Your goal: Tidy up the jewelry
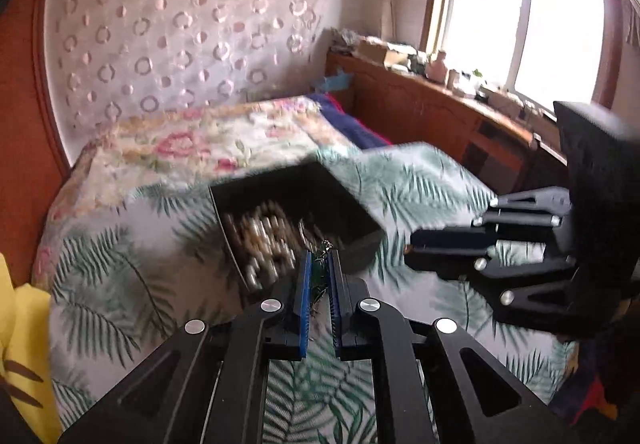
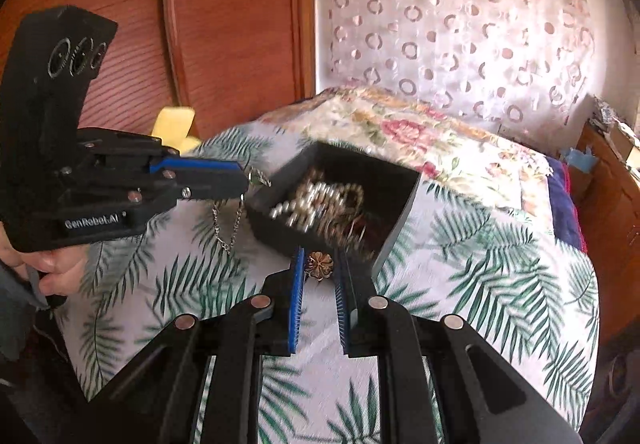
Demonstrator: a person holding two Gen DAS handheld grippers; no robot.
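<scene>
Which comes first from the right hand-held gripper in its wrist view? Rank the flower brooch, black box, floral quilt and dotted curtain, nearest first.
1. Flower brooch, between the right hand-held gripper fingers.
2. Black box, just ahead.
3. Floral quilt, behind the box.
4. Dotted curtain, far wall.

Matt black box (image 2: 400,200) (glossy pearls (image 2: 304,204)) on woven cloth (image 2: 480,244).

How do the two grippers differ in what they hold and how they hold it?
The left gripper pinches a thin silver chain that dangles beside the box; the right gripper holds a small bronze flower-shaped piece with a wider gap between its fingers. Both have blue pads and point toward the box.
</scene>
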